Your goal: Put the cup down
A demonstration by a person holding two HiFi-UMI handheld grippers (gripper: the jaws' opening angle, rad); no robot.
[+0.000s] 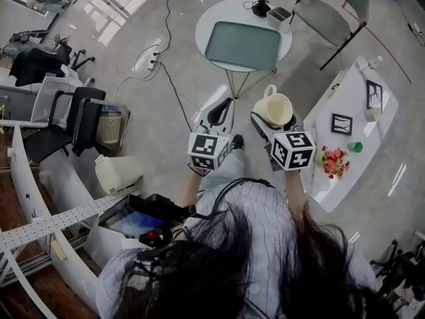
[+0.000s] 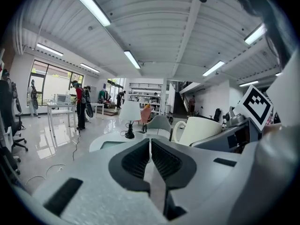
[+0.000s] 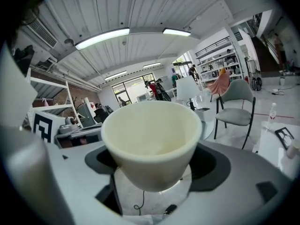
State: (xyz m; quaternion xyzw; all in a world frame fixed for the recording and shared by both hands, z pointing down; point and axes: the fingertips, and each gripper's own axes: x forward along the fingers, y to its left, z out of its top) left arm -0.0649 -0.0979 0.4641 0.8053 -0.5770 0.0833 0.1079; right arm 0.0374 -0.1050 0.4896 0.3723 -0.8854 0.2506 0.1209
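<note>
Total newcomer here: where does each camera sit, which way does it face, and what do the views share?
Head view: on the person's head, facing steeply down; shows hair, shirt, left gripper and right gripper.
Left gripper view: on the left gripper, facing across the room; shows its own shut jaws.
Right gripper view: on the right gripper, facing the room; shows its jaws on the cup.
Shared: all three show the cup.

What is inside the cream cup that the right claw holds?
Only its bare cream inner wall shows in the cup, clamped by the right claw; nothing visible inside. The near rim covers the very bottom.
</note>
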